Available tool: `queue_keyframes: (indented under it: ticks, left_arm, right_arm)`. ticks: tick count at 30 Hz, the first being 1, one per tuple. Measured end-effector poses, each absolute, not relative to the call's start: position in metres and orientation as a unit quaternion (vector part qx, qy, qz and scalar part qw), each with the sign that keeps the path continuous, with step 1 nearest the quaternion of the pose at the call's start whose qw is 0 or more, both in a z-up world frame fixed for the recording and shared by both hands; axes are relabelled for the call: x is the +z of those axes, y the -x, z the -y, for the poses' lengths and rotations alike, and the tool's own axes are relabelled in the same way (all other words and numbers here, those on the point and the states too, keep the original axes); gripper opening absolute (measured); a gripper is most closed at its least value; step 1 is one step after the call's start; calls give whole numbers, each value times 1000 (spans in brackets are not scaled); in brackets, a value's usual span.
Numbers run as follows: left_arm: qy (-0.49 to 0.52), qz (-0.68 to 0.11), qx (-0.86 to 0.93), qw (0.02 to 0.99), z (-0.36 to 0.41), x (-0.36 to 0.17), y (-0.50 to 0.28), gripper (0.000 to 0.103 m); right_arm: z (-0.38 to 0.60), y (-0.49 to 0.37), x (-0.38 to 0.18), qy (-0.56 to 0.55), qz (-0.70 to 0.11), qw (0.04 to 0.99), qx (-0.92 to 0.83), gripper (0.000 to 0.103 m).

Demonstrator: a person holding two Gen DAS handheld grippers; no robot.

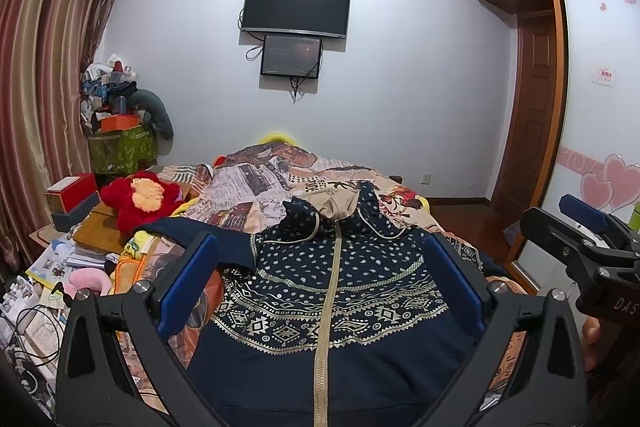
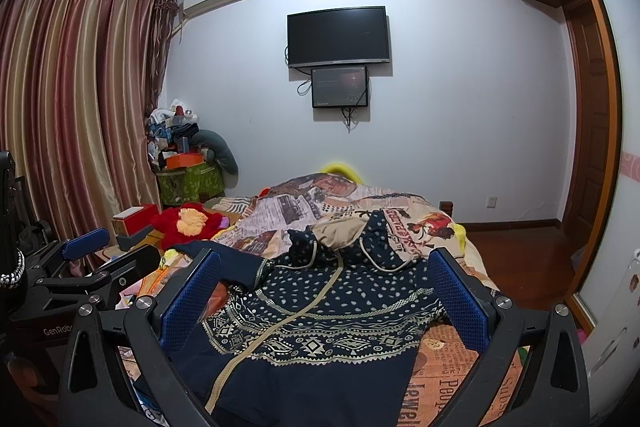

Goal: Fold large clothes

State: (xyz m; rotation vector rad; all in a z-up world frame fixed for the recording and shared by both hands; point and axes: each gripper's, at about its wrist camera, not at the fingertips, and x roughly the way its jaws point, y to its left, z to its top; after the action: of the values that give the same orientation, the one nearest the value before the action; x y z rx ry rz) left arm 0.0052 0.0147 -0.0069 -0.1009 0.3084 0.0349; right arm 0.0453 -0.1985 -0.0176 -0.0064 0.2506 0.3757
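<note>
A navy patterned hoodie (image 1: 332,291) lay front-up and zipped on a bed covered by a newspaper-print quilt (image 1: 248,183), its beige-lined hood (image 1: 332,201) toward the far wall and its hem nearest the cameras. The left gripper (image 1: 320,283) and the right gripper (image 2: 326,291) both hovered above the garment's lower half with jaws spread wide, holding nothing. 1 sleeve (image 1: 192,231) stretched out toward the left side of the bed, beside a red plush toy (image 1: 140,195); the other sleeve could not be made out clearly. No fold appeared to have been made: the body lay roughly flat, with the zipper (image 2: 256,343) running crookedly in the right wrist view. Judging by that, the work stood at its start, with both sleeves and the body left to fold.
</note>
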Motion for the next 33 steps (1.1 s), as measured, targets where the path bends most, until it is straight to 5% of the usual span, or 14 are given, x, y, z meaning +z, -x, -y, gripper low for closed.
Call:
queue_keyframes:
  ticks: [33]
  left_arm:
    - [52,-152,17,987,-14,-2,-3,103]
  right_arm:
    - [199,-47,-19,3,-126,974,186,103]
